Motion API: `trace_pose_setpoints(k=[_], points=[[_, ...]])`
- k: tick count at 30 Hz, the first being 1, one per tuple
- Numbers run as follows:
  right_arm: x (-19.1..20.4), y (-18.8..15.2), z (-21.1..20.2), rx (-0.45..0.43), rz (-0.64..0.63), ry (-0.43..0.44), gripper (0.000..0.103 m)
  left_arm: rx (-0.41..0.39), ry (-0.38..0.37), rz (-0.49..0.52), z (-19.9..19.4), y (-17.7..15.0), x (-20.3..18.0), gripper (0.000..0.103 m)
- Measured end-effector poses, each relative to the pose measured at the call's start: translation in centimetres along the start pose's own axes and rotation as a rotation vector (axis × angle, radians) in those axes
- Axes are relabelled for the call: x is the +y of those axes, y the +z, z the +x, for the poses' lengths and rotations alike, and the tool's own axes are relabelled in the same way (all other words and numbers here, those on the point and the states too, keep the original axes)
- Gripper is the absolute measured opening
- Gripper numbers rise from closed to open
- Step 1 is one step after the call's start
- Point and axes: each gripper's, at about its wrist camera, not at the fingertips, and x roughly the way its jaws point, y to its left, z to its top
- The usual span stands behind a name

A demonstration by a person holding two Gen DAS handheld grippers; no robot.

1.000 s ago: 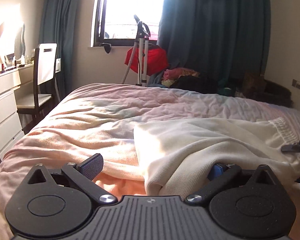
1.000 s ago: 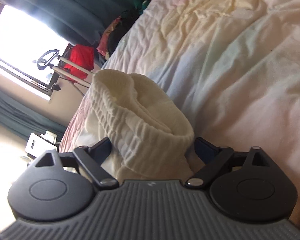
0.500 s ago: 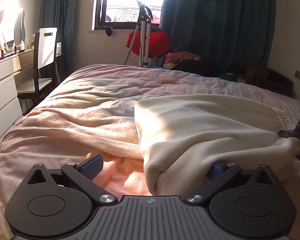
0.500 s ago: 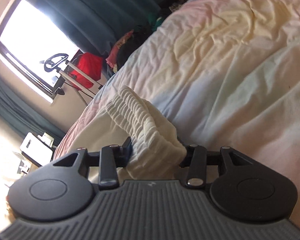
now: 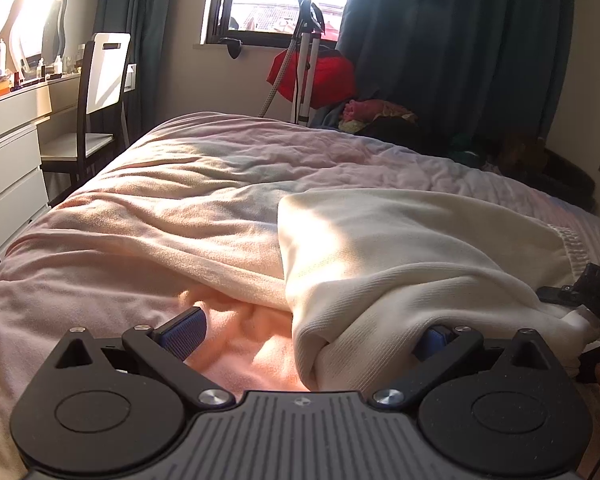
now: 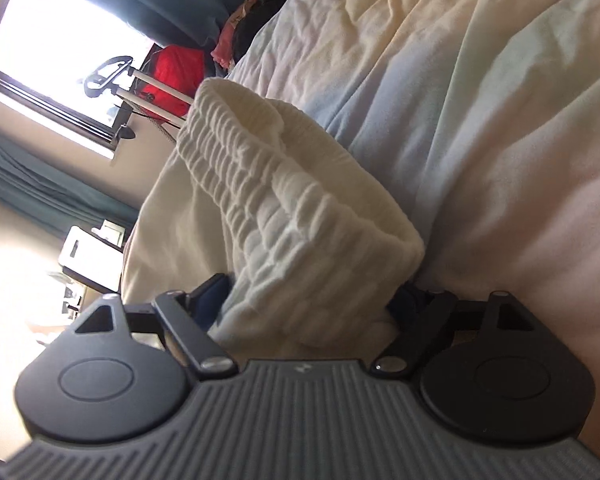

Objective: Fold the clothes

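A cream knit garment (image 5: 400,248) lies on the pink bed cover (image 5: 160,216), its near edge bunched in front of me. My left gripper (image 5: 306,332) stands open wide; the cloth drapes over its right finger, and the left blue pad (image 5: 182,334) is bare above the cover. In the right wrist view the garment's ribbed waistband (image 6: 260,184) fills the gap of my right gripper (image 6: 312,292), whose jaws are opening and stand wide. The right gripper (image 5: 592,292) also shows at the garment's far right end in the left wrist view.
A chair (image 5: 100,92) and a white dresser (image 5: 8,152) stand left of the bed. Beyond the bed's far end are a red bag with a pole (image 5: 320,76), a heap of clothes (image 5: 380,116) and dark curtains (image 5: 460,40).
The right gripper pinched the waistband half a second ago and has since spread its jaws wide, sinking a little toward the bed. The left gripper stayed open with the cloth over its right finger.
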Motion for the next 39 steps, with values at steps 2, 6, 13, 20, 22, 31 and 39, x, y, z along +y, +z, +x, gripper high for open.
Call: trace_pose_setpoints(k=[2, 6, 13, 20, 22, 31, 39], points=[[0.5, -0.2, -0.2, -0.001, -0.012, 0.035, 0.087, 0.008, -0.003, -0.023, 0.1, 0.1, 0.3, 0.103], [1.7, -0.1, -1.8, -0.046, -0.017, 0.189, 0.088, 0.027, 0.001, -0.084, 0.5, 0.2, 1.0, 0.103], [1.9, -0.1, -1.2, -0.027, -0.03, 0.15, 0.087, 0.105, -0.069, -0.231, 1.6, 0.2, 2.9, 0.103], [2.9, -2.1, 0.4, 0.014, -0.188, -0.056, 0.072, 0.201, -0.2, -0.343, 2.1, 0.0, 4.3, 0.103], [2.9, -2.0, -0.6, -0.025, -0.163, -0.045, 0.048, 0.247, -0.277, -0.426, 2.1, -0.5, 5.4, 0.103], [5.1, -2.2, -3.1, -0.24, -0.213, -0.069, 0.033, 0.216, -0.451, -0.742, 3.2, -2.0, 9.2, 0.103], [5.2, -2.6, -2.7, -0.228, -0.236, -0.07, 0.033, 0.213, -0.474, -0.553, 6.3, 0.1, 5.7, 0.087]])
